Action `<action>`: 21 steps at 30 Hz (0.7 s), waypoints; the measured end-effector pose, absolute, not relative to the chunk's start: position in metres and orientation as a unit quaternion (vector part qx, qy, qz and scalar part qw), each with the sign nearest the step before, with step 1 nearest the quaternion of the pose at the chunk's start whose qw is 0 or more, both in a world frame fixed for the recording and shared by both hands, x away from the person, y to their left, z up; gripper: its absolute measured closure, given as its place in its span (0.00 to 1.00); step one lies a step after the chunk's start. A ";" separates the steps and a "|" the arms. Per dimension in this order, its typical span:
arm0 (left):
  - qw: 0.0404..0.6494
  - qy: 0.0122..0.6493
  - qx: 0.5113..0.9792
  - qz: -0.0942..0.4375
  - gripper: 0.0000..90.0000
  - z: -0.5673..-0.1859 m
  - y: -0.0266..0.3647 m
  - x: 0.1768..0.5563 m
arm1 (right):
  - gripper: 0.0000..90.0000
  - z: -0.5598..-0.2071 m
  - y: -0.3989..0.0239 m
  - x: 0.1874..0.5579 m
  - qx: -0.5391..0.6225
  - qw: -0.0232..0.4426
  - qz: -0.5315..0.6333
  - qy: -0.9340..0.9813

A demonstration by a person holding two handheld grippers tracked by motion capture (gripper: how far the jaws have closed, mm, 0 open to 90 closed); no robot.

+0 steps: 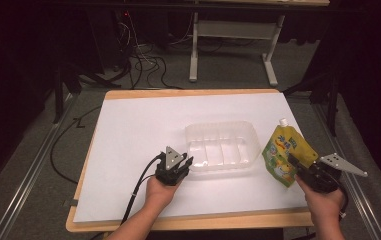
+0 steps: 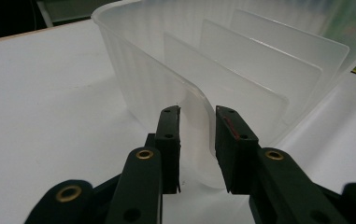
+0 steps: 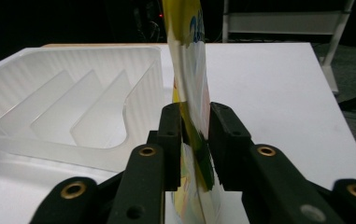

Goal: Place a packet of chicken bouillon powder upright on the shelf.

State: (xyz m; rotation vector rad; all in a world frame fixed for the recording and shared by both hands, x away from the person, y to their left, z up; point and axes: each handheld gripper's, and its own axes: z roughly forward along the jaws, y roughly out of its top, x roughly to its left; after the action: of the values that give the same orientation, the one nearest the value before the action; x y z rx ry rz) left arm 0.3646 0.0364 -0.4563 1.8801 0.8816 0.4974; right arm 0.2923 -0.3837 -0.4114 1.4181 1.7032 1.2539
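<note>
Two grippers are working at the white-covered table [image 1: 128,130] in the high view: the left gripper [image 1: 187,163] is sitting at the near left corner of the clear divided tray [image 1: 223,145], the right gripper [image 1: 294,162] is holding up a yellow-green spouted pouch [image 1: 283,152] just right of it. Print on the pouch is too small to read. Looking along the left gripper [image 2: 197,140], its jaws are straddling the tray [image 2: 222,70] rim, seemingly gripping; contact is hard to judge. Looking along the right gripper [image 3: 195,140], the jaws are clamping the edge-on pouch [image 3: 189,60], lettering cut off.
</note>
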 end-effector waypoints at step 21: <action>0.490 0.355 0.771 0.200 0.65 -0.456 0.038 0.364 | 1.00 -0.405 -0.384 0.287 0.538 0.327 0.470 0.619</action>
State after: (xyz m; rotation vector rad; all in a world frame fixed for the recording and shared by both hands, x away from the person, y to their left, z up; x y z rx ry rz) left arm 0.3639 0.0378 -0.4555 1.8713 0.8613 0.4853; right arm 0.2874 -0.3835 -0.4046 1.4095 1.6203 1.2312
